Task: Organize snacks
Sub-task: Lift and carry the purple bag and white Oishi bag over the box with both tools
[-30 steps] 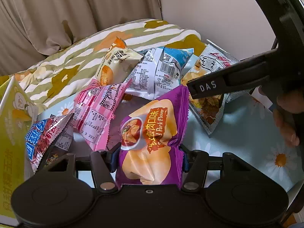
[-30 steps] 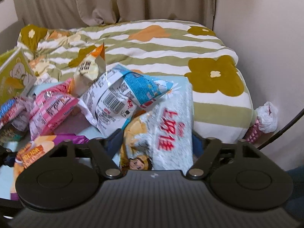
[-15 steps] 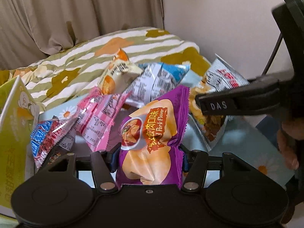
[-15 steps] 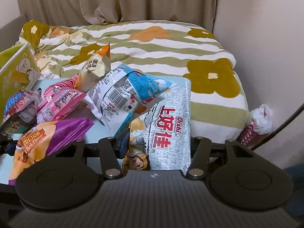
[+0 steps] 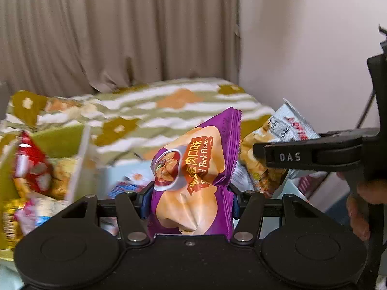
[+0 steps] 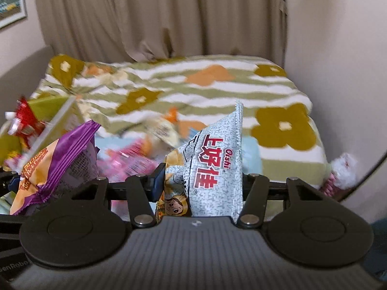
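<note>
My left gripper [image 5: 189, 199] is shut on a purple and orange pork-flavour snack bag [image 5: 193, 169] and holds it raised above the table. The same bag shows at the left of the right wrist view [image 6: 55, 159]. My right gripper [image 6: 200, 191] is shut on a grey Oishi snack bag [image 6: 212, 166], also raised. In the left wrist view that grey bag [image 5: 278, 149] hangs at the right in the right gripper's fingers [image 5: 302, 155]. A green box [image 5: 60, 145] holding red and yellow snack packs [image 5: 31, 166] stands at the left, blurred.
More snack bags, pink [image 6: 130, 162] and cream-orange [image 6: 164, 130], lie blurred on the light blue table below. A bed with a striped flower blanket [image 6: 193, 87] lies behind. Curtains [image 6: 157, 17] and a wall [image 6: 338, 36] close the back and right.
Both grippers have lifted their bags up off the table and tilted upward. The left view has swung left, bringing the green box with red packs into sight.
</note>
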`<state>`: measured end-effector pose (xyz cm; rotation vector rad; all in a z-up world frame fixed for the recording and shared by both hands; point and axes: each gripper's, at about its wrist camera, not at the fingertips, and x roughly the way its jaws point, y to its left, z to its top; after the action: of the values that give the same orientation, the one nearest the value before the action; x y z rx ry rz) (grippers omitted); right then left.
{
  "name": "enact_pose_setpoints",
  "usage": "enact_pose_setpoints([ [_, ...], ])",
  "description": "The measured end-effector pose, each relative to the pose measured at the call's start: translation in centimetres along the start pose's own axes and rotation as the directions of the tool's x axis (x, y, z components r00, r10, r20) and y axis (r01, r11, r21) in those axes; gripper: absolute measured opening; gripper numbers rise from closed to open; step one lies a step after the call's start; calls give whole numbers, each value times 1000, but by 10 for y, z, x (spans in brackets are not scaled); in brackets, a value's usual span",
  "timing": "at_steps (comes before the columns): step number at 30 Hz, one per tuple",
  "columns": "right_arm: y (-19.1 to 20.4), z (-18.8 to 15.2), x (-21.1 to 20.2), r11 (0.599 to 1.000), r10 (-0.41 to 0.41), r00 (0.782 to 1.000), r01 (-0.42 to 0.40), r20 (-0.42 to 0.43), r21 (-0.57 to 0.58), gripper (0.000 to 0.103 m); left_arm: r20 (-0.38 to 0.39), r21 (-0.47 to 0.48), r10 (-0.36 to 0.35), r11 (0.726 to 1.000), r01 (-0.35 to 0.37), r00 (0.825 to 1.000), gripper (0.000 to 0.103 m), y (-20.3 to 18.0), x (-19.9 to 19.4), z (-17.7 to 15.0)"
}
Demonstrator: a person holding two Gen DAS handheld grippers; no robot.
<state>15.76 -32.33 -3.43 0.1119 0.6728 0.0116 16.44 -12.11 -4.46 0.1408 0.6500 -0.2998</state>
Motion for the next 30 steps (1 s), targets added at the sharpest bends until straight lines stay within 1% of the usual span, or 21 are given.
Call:
enact_pose_setpoints([
  [3,27,13,-5,998,63,998,-63,23,-19,68,36,-31,45,999,-44,998,62,22,-19,6],
  [7,68,31,-7,989,142,989,-140,44,-52,68,67,-79,118,990,-113,991,62,59,-38,11],
  [11,114,46,-6,974,214,975,-210,51,-80,68,76,-127,182,977,-172,980,62,101,-53,12],
  [16,170,55,-3,960,265,963,-259,44,-109,68,73,-171,238,960,-223,969,62,154,-64,10],
  [19,203,58,3,954,284,958,-279,31,-114,68,60,-190,254,952,-239,965,62,184,-66,7],
  [23,240,57,12,951,290,957,-287,5,-111,68,36,-210,259,946,-247,965,62,223,-66,-2],
  [27,274,51,22,957,272,962,-272,-20,-99,68,10,-229,249,943,-240,969,62,259,-60,-12],
  [30,295,44,28,965,246,969,-248,-36,-83,68,-12,-230,227,947,-223,974,62,283,-47,-19],
])
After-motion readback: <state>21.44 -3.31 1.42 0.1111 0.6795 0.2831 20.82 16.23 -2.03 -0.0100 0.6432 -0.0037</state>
